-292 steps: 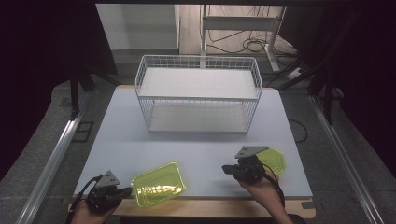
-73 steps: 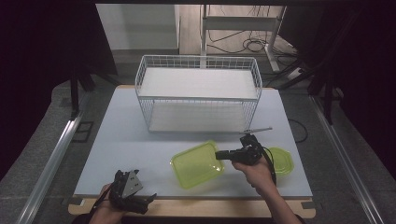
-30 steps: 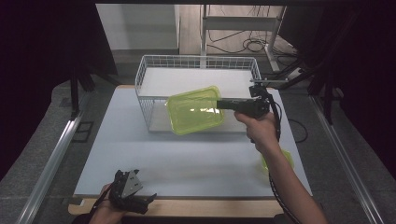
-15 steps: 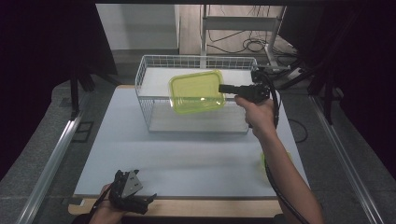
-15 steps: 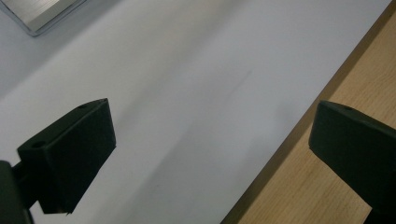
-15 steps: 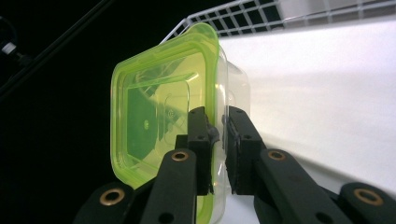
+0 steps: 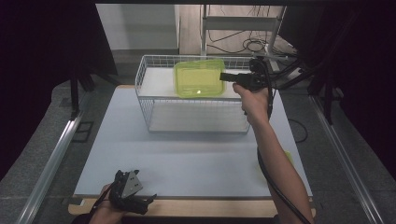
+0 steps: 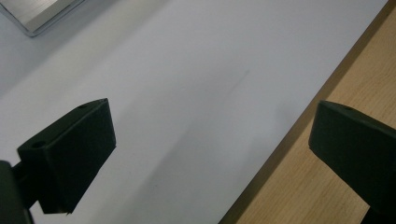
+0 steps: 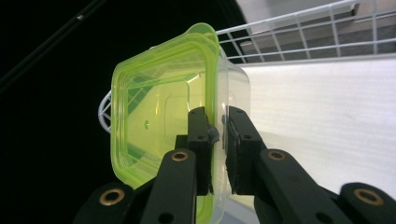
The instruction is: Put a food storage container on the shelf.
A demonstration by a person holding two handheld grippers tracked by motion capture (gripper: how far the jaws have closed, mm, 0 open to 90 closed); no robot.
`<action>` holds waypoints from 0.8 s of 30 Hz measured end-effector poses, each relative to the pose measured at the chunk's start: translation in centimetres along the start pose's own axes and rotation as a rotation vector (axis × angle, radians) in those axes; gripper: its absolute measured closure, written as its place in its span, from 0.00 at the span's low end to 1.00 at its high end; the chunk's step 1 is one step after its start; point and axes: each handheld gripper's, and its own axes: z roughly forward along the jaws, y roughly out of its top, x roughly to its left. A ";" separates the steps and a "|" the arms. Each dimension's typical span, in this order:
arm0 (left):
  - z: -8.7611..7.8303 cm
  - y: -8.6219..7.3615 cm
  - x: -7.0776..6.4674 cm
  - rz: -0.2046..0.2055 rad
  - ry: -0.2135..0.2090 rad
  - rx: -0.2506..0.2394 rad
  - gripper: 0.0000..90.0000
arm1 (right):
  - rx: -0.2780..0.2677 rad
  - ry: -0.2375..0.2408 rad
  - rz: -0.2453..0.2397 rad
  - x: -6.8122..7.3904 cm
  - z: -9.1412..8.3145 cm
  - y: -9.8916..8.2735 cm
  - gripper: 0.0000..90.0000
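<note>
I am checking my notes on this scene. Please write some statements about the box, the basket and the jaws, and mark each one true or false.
1. The right gripper has its jaws closed on the green box. True.
2. The box lies on the white table. False: it is held up over the wire basket.
3. The left gripper has open, empty jaws. True.
4. The left gripper is inside the basket. False: it is at the table's near edge.
</note>
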 end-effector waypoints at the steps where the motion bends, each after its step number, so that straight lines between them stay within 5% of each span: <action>1: 0.0 0.0 0.0 -0.001 -0.001 -0.001 0.01 | 0.000 -0.008 -0.001 0.0 0.1 0.1 0.90; 7: 0.0 0.0 0.0 0.002 -0.003 0.001 0.01 | -0.014 -0.029 0.005 -0.4 0.8 0.1 0.89; 12: 0.1 0.0 -0.1 0.006 -0.006 0.007 0.01 | 0.016 -0.125 -0.093 0.0 1.3 0.1 0.82; 24: 0.2 0.0 -0.2 0.014 -0.012 0.015 0.01 | 0.025 -0.200 -0.137 -0.1 2.1 0.3 0.72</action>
